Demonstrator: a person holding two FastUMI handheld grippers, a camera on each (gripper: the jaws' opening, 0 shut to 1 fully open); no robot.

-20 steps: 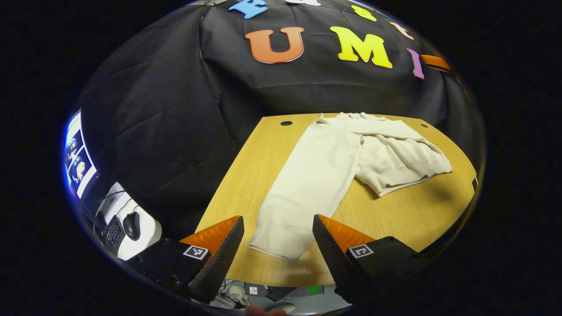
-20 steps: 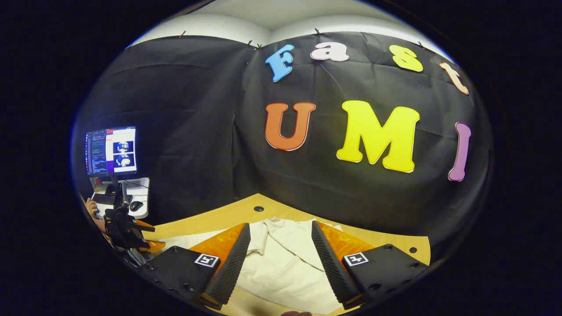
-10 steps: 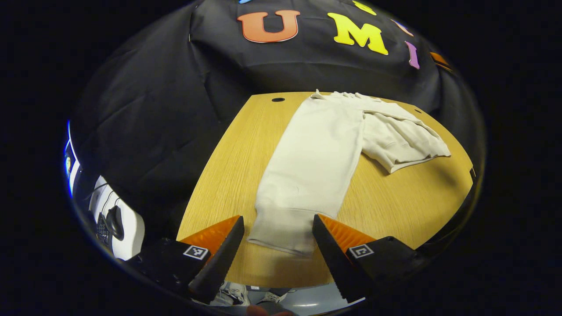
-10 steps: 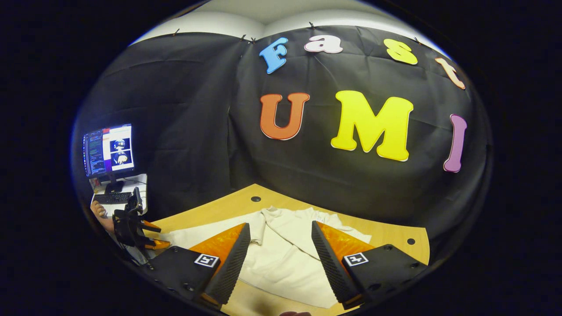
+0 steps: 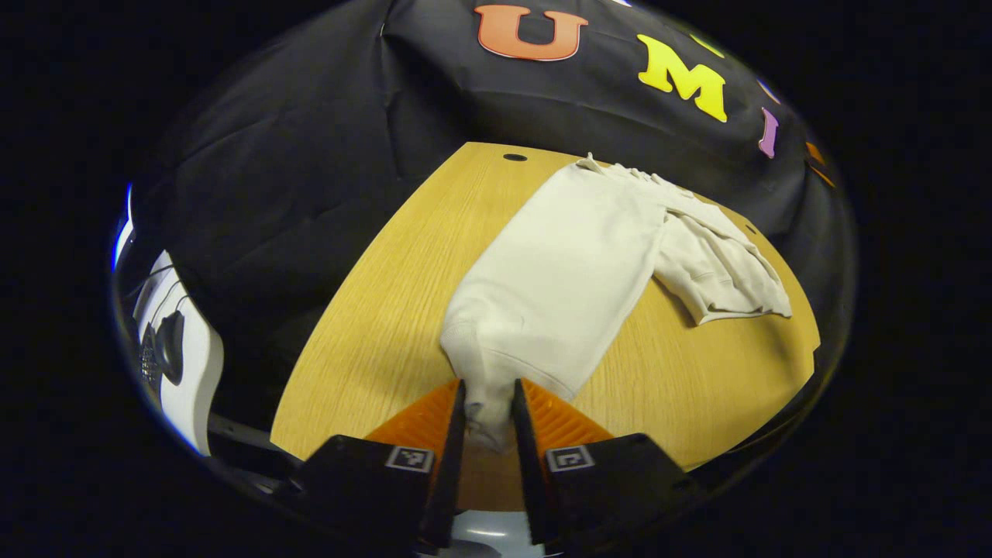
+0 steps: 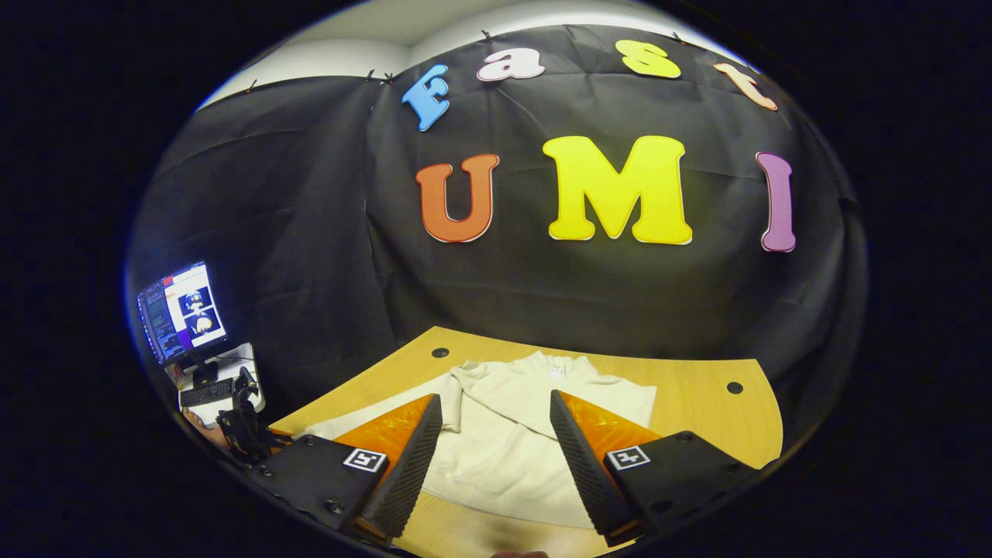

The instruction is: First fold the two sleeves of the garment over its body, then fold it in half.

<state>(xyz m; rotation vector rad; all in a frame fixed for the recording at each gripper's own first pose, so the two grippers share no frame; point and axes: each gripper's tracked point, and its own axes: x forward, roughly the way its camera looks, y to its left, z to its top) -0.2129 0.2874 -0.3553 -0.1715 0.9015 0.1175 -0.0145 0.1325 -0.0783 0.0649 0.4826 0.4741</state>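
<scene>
A cream sweatshirt (image 5: pixel 566 263) lies on the wooden table (image 5: pixel 387 310). One long sleeve stretches toward me, and the rest lies bunched at the far right (image 5: pixel 721 271). My left gripper (image 5: pixel 488 385) is shut on that sleeve's cuff (image 5: pixel 487 411), which is gathered between both fingers near the table's front edge. In the right gripper view the sweatshirt's body and neckline (image 6: pixel 542 403) lie ahead. My right gripper (image 6: pixel 494 397) is open above it with nothing between its fingers. The left gripper (image 6: pixel 246 435) shows small at the far left there, at the sleeve's end.
A monitor (image 6: pixel 182 310) stands left of the table on a white side desk (image 5: pixel 190 372) with a mouse (image 5: pixel 170 347) and keyboard. The table has cable holes (image 5: pixel 514 157) (image 6: pixel 735 387) near its back edge. Black cloth walls close in behind and to the left.
My left gripper has gone from open around the cuff to shut on it, bunching the cloth. The right gripper has swung a little, bringing more of the sweatshirt into view.
</scene>
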